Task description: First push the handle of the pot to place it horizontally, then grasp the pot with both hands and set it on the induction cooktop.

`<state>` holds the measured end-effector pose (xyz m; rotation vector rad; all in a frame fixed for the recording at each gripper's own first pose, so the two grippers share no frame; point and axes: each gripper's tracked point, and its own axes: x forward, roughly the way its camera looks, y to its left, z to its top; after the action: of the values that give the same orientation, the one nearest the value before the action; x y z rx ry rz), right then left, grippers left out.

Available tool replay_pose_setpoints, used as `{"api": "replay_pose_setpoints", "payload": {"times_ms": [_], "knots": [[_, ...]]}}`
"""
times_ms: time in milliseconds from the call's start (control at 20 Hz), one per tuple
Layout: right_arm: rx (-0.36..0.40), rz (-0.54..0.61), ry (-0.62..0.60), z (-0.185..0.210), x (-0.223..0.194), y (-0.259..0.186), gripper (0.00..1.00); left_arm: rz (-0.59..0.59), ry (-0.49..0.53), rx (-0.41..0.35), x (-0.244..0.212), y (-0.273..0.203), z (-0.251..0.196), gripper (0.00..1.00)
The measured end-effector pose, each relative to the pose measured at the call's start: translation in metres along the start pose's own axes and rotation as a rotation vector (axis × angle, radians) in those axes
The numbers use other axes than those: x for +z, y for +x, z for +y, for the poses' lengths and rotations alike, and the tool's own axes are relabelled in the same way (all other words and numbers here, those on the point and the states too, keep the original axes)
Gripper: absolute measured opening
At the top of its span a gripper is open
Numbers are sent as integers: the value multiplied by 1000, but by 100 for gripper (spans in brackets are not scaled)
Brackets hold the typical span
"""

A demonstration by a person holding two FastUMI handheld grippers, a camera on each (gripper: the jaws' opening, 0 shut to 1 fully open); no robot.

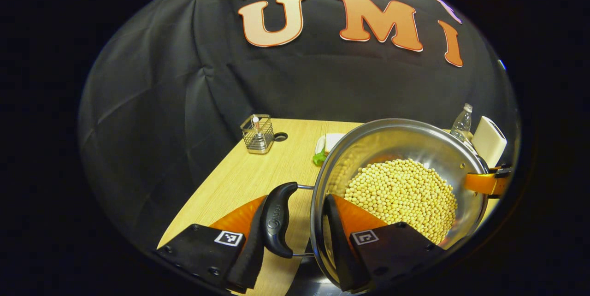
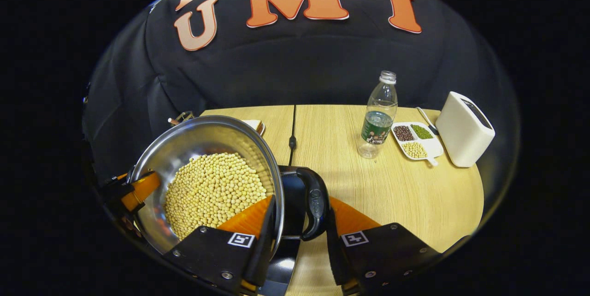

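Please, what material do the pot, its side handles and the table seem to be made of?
Pot: polished metal, probably stainless steel; its inner wall mirrors the beans. Side handles: glossy black moulded plastic, it seems, on thin metal wires; each hand-held gripper, left and right, straddles one. Table: pale wood-grain surface, matte; whether solid wood or laminate, I cannot tell.

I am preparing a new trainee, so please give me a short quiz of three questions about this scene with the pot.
1. True or false: the steel pot holds soybeans.
2. Where does the sectioned dish of beans lie? A) between the water bottle and the white toaster B) inside the pot C) under the pot
3. Fill in: the left tongs and the right tongs each straddle a pot ____.
Key: 1 true; 2 A; 3 handle.
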<state>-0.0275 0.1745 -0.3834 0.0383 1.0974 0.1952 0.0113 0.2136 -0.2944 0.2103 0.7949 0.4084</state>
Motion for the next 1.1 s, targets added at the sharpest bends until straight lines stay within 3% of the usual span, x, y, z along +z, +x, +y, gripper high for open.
{"api": "replay_pose_setpoints", "payload": {"times_ms": [150,250,350,750,850,900,1050,1100], "knots": [[-5,10,2,1,-1,2,54,13,2,-6,0,1,0,71],[-10,16,4,3,-2,4,50,20,-5,-14,0,4,-1,71],[-18,24,7,5,-3,6,54,38,-3,-21,-3,5,0,69],[-46,66,23,18,-12,15,54,84,0,-38,-2,10,0,69],[-53,71,20,16,-13,16,51,93,-3,-43,-4,10,0,71],[-57,79,21,16,-13,17,55,100,-5,-47,-4,11,-1,68],[-63,81,22,19,-13,19,55,109,-6,-53,0,12,1,71],[-61,80,16,18,-14,20,51,114,-5,-54,-3,12,1,74]]}}
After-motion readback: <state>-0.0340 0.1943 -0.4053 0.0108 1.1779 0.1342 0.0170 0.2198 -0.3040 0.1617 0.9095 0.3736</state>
